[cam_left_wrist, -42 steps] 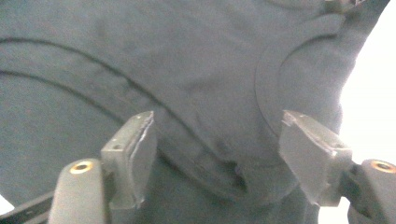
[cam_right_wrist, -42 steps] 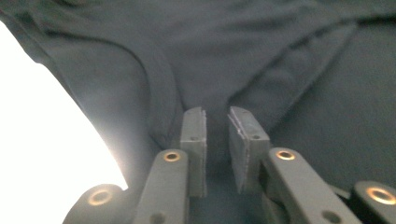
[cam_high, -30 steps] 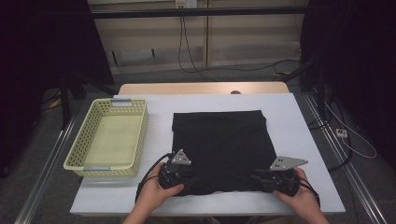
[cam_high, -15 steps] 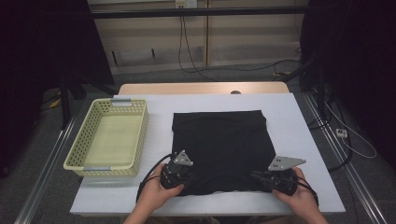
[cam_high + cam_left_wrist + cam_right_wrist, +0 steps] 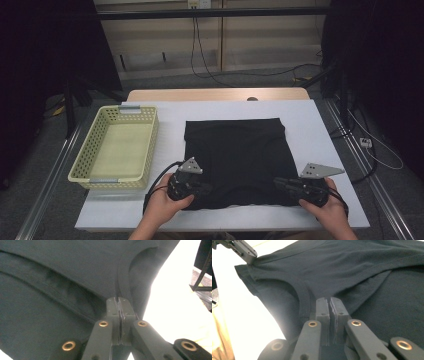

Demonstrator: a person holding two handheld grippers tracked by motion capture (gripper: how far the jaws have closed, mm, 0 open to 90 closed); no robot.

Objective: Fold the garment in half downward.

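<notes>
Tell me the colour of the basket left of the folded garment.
Pale yellow, with a lattice wall; the basket shows best in the high view.

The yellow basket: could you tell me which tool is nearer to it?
Left. The left tool sits just beside the yellow basket's near corner; the right tool is across the black shirt.

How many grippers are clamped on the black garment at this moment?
2. The left gripper is shut on the black garment at its near-left edge by the collar band; the right gripper is shut on its near-right edge. Nothing suggests a hidden third.
</notes>
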